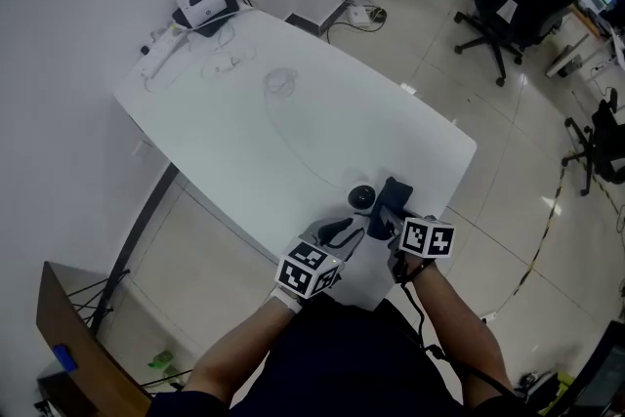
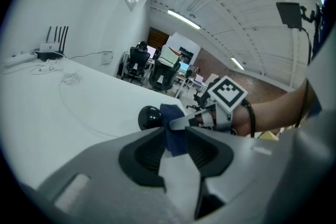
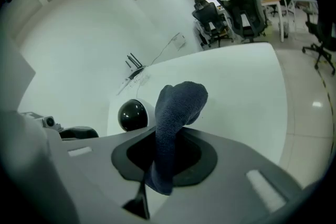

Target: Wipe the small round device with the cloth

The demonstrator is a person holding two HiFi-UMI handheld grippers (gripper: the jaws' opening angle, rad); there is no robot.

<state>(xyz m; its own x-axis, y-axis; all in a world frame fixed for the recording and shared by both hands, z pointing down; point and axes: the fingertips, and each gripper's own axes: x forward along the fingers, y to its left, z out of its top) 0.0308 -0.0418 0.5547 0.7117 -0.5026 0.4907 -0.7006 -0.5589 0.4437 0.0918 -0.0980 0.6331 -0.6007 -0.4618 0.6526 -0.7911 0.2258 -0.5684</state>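
Cloth (image 3: 176, 107), dark blue and terry-like, is pinched between the fingers (image 3: 239, 165) of the right gripper (image 3: 170, 140). They stand narrow on its lower part, while its free upper end rises above them and curls over. Just left of the cloth in that view sits the device (image 3: 131, 114), a small black glossy ball in a white surround. It rests on the white tabletop (image 1: 293, 112) close to the near edge, directly in front of the person. From the head view the cloth is just right of the device, and contact between them cannot be made out. The left gripper (image 2: 175, 134) points at the same spot from the left, with its fingers part-way apart and gripping nothing. Through their gap the left gripper view shows the cloth's lower end and one finger of the right gripper, with the device just to the left. At the tabletop's far corner, against the wall, stands a router (image 1: 205, 7) with four aerials, thin cables (image 1: 225, 63) lying loose near it. Office chairs (image 1: 498, 5) stand on the tiled floor (image 1: 508, 161) well beyond.
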